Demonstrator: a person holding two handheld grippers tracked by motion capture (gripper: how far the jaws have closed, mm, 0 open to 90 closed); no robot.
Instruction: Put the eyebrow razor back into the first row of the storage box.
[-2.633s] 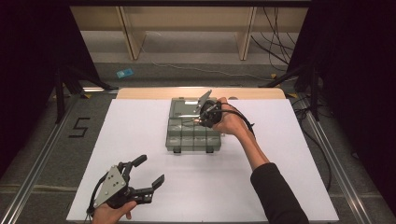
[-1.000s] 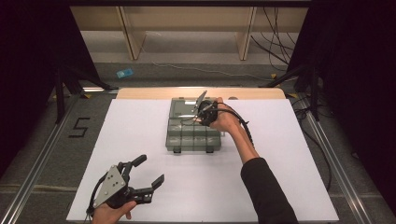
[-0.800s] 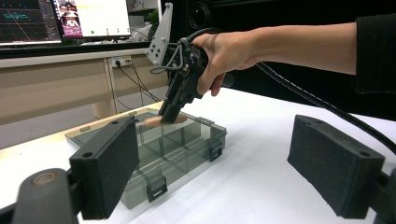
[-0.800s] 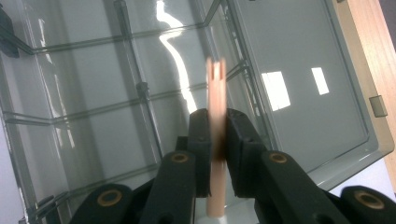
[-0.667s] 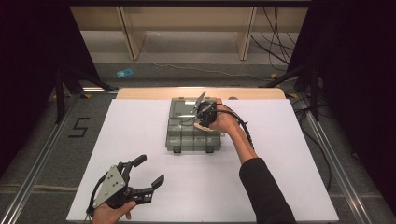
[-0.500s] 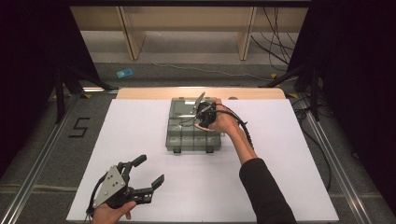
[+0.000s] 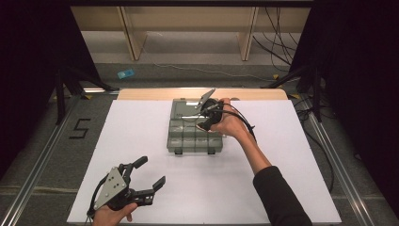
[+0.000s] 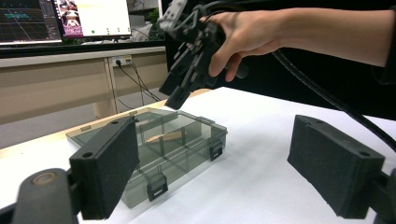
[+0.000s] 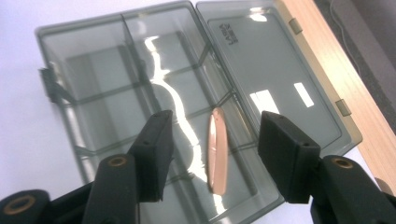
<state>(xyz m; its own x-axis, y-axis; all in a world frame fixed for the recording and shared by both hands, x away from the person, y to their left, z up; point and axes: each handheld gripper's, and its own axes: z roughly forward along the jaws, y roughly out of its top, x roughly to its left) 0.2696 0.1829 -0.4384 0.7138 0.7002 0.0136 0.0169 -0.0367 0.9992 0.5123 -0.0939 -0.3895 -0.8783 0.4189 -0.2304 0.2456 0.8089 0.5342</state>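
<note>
Right tongs (image 7: pixel 196 117) above open compartment box (image 7: pixel 188 136); left tongs (image 7: pixel 149 173) apart.

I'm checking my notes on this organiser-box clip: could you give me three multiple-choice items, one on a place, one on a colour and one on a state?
1. Where does the copper-coloured piece lie?
A. in a compartment of the box
B. on the white table
C. in the left gripper

2. What colour is the box?
A. red
B. smoky grey, see-through
C. white

3. How is the right gripper?
A. shut on the piece
B. shut, empty
C. open above the box

Answers:
1 A, dividers surround it.
2 B, compartments show through its walls.
3 C, its pads stand apart, having just been opening, gripping nothing.
</note>
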